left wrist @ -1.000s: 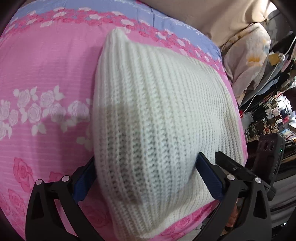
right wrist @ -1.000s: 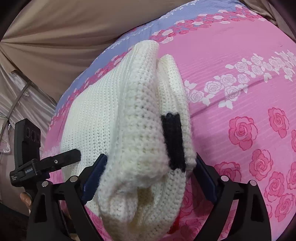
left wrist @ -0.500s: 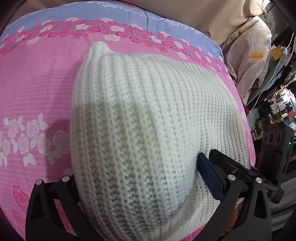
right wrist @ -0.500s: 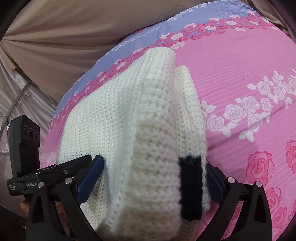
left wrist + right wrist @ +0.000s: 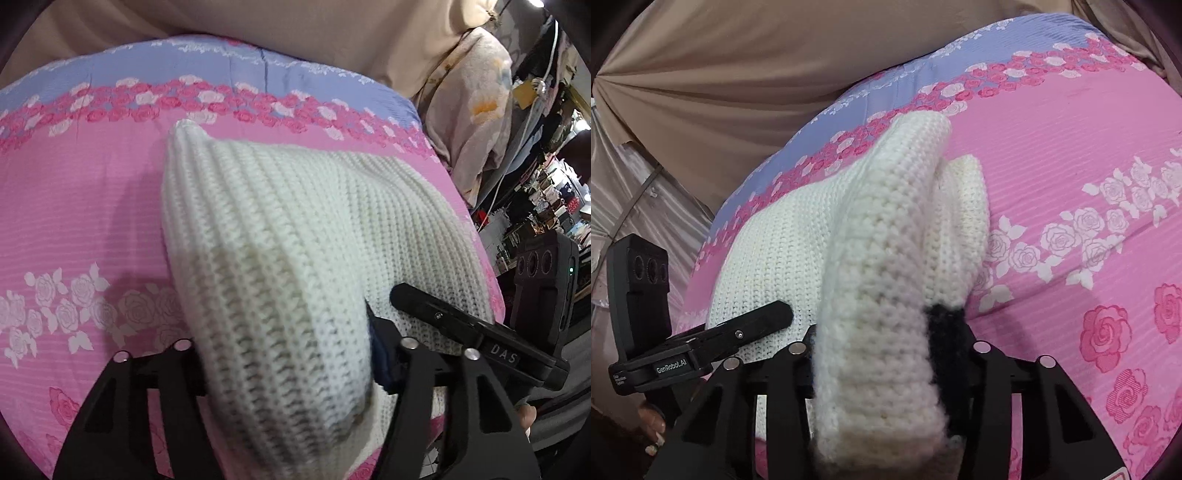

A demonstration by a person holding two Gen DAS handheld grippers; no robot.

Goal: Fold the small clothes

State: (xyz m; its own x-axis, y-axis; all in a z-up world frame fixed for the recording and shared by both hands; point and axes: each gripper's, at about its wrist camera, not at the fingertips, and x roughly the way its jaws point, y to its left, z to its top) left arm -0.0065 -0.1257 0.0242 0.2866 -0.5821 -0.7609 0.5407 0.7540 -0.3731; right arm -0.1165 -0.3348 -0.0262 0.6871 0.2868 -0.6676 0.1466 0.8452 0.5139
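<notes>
2 grippers, left gripper (image 5: 284, 363) and right gripper (image 5: 886, 350), just closed, pinching cream chunky-knit garment (image 5: 295, 229), black patch (image 5: 943, 317)

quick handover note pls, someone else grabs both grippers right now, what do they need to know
Left gripper: jaws have just been closing, now pinching a bunched edge of the white knit garment.
Right gripper: also just closed, clamped on the garment's thick folded edge beside its black patch.
Garment: near edge gathered in both grippers, the rest lying on the pink floral bedspread.
Done: both grips taken.
Left: likely carry the held edge over to make the fold, release, smooth flat.
</notes>
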